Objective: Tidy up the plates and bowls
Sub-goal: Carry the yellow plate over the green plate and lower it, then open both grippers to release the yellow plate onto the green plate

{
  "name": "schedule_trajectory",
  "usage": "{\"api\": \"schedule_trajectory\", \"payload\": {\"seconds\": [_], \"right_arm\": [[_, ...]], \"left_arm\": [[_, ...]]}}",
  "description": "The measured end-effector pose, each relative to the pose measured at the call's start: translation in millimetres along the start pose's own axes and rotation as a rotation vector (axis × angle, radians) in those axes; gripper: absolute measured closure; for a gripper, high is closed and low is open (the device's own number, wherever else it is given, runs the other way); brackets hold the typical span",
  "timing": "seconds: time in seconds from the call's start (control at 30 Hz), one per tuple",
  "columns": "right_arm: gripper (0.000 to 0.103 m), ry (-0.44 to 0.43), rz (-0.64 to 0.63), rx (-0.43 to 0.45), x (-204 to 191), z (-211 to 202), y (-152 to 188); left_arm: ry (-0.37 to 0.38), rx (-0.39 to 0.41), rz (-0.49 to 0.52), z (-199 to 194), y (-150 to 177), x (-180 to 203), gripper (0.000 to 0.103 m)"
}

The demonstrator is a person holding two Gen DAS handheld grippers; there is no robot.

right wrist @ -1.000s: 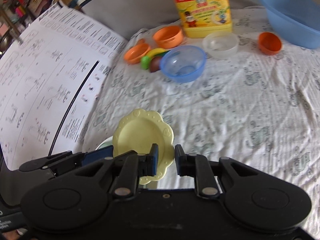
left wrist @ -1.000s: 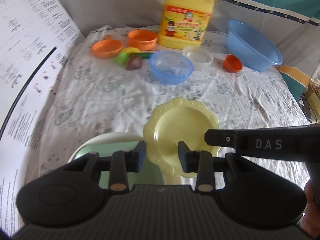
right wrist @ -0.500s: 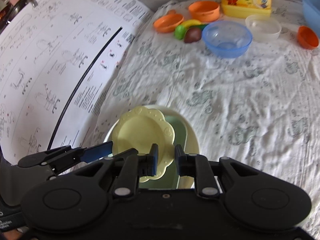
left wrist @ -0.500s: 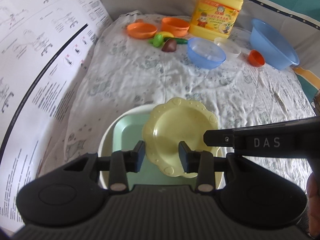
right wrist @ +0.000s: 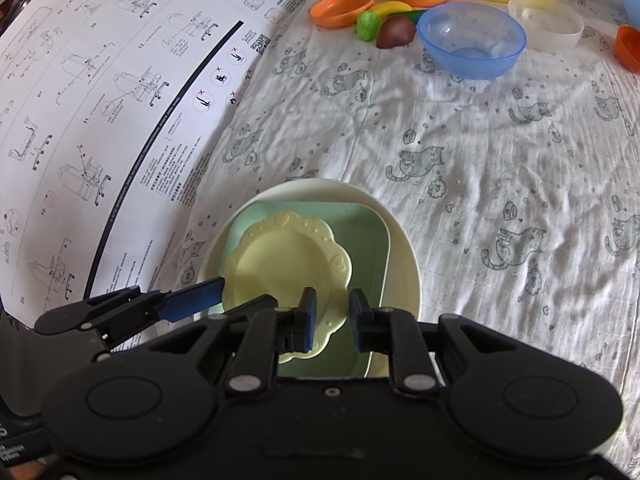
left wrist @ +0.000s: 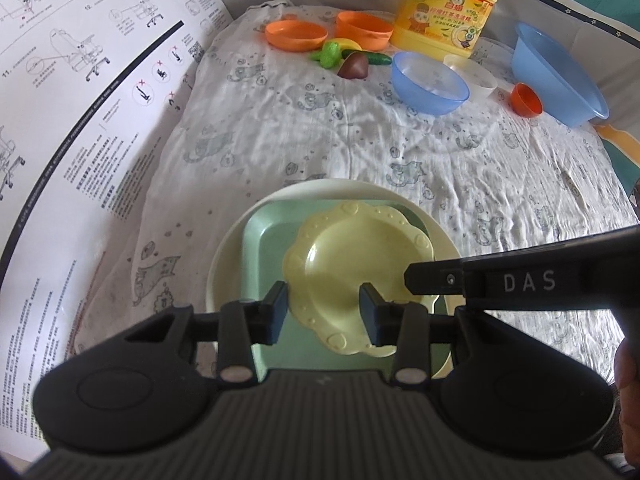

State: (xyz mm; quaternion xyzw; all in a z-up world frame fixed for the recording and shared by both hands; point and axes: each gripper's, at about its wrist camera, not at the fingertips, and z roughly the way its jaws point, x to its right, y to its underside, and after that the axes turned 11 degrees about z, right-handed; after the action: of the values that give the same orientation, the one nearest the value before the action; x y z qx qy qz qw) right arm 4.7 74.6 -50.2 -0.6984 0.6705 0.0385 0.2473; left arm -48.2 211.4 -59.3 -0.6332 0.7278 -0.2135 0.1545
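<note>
Cat-print cloth (left wrist: pixel 320 140) covers the whole surface, and right in the near middle of it is the action: the yellow plate (left wrist: pixel 352 264) with the scalloped rim sits on top of the green square plate (left wrist: pixel 268 248), which in turn rests inside the white round plate (left wrist: pixel 224 272), three deep! The yellow one is off-centre, pushed toward the 3 o'clock side of the green one in the left wrist view. The right gripper (right wrist: pixel 333 314) has its fingers drawn in narrow with the yellow plate's (right wrist: pixel 280 264) near rim pinched in the gap between them; from the other camera its black finger marked DAS (left wrist: pixel 440 280) lies at the plate's 3 o'clock edge. The left gripper (left wrist: pixel 322 312) has its fingers spread wide, hovering over the plate's 6 o'clock rim and clamping nothing, and its blue pad (right wrist: pixel 192 300) shows just at the plate's 9 o'clock edge. Out at 9 o'clock, a big printed instruction sheet (left wrist: pixel 80 120). Up at 12 o'clock, well apart from the stack: two orange bowls (left wrist: pixel 296 35), toy fruit (left wrist: pixel 354 67), a blue bowl (left wrist: pixel 430 82), a clear bowl (left wrist: pixel 476 76), a yellow detergent jug (left wrist: pixel 444 4), and toward 2 o'clock a small orange cup (left wrist: pixel 526 100) beside a large blue basin (left wrist: pixel 560 76).
</note>
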Motion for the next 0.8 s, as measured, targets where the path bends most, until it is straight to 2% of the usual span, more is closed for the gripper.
{"api": "schedule_trajectory", "payload": {"seconds": [0.1,0.17,0.2,0.23,0.27,0.3,0.33,0.37,0.43,0.53,0.6,0.8], "right_arm": [[0.081,-0.003,0.002,-0.011,1.1,4.3,-0.3],[0.076,-0.013,0.004,-0.018,1.7,6.8,-0.6],[0.07,-0.018,0.002,-0.019,1.9,6.9,-0.8],[0.056,-0.022,-0.003,-0.015,1.6,6.5,-1.1],[0.051,-0.019,-0.009,-0.003,1.2,5.0,-1.4],[0.039,-0.01,-0.019,0.016,1.4,2.3,-1.9],[0.027,-0.008,-0.028,0.034,2.2,-1.5,-2.9],[0.022,-0.013,-0.032,0.05,3.7,-5.4,-3.8],[0.005,-0.021,-0.036,0.081,7.0,-14.0,-5.5],[0.0,-0.003,-0.066,0.141,11.5,-26.8,-4.2],[0.0,0.017,-0.082,0.166,13.9,-32.0,-2.1],[0.0,0.042,-0.072,0.183,25.3,-37.4,-1.2]], "left_arm": [[0.005,-0.009,-0.001,3.6,1.2,-1.4,0.065],[0.01,-0.008,-0.001,4.9,1.8,-1.7,0.063],[0.011,-0.003,0.002,4.6,2.2,-1.5,0.06],[0.01,0.003,0.004,3.8,2.2,-1.6,0.05],[-0.006,0.011,0.005,2.3,2.2,-1.3,0.041],[-0.031,0.021,0.01,0.3,2.2,-1.6,0.035],[-0.054,0.031,0.014,-1.9,2.2,-2.0,0.024],[-0.066,0.041,0.014,-4.4,2.2,-3.0,0.014],[-0.067,0.066,0.007,-10.0,1.6,-6.2,0.002],[-0.074,0.098,-0.004,-16.2,0.4,-9.4,0.0],[-0.072,0.106,-0.019,-16.7,-1.1,-11.7,0.0],[-0.059,0.101,-0.049,-12.5,-2.4,-12.4,0.0]]}}
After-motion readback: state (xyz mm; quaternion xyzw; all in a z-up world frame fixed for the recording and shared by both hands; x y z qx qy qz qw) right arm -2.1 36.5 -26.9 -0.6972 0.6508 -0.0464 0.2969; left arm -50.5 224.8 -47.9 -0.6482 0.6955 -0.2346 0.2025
